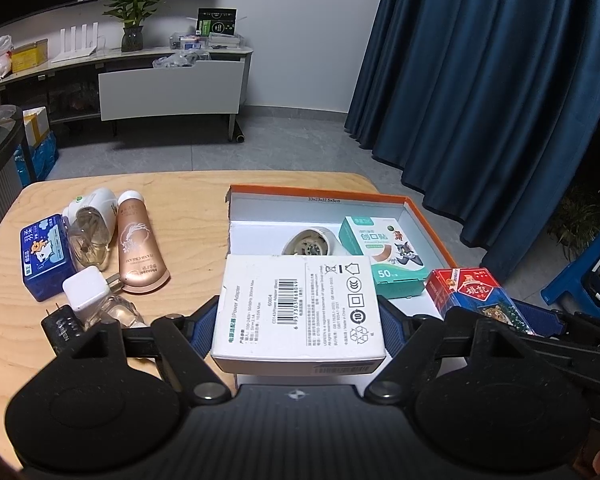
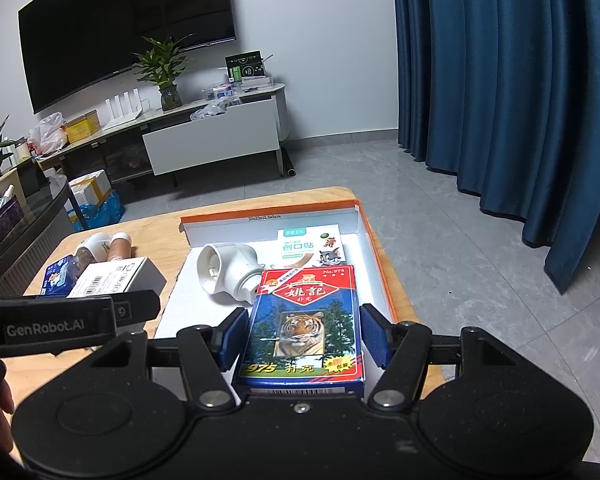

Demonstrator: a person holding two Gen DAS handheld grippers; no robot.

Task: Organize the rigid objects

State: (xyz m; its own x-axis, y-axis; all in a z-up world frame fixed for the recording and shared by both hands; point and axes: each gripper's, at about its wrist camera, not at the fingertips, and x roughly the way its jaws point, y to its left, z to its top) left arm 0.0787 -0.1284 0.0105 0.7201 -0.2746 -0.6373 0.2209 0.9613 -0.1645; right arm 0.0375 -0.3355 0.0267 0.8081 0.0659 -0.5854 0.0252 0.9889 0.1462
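Observation:
My left gripper (image 1: 298, 330) is shut on a white power adapter box (image 1: 298, 304), its blue pads (image 1: 202, 330) pressing both sides. It holds the box over the near left edge of an orange-rimmed white tray (image 1: 320, 195). My right gripper (image 2: 302, 334) is shut on a blue and red playing-card box with a tiger picture (image 2: 302, 320), held over the tray's near part. In the tray lie a teal plaster box (image 1: 384, 254) and a round white plug-in device (image 2: 228, 272).
On the wooden table (image 1: 188, 208) left of the tray lie a blue tin (image 1: 46, 264), a bronze hand cream tube (image 1: 138, 248), a white and clear device (image 1: 92, 220), a white charger (image 1: 86, 289) and a black plug (image 1: 60, 326). Blue curtains (image 1: 480, 80) hang on the right.

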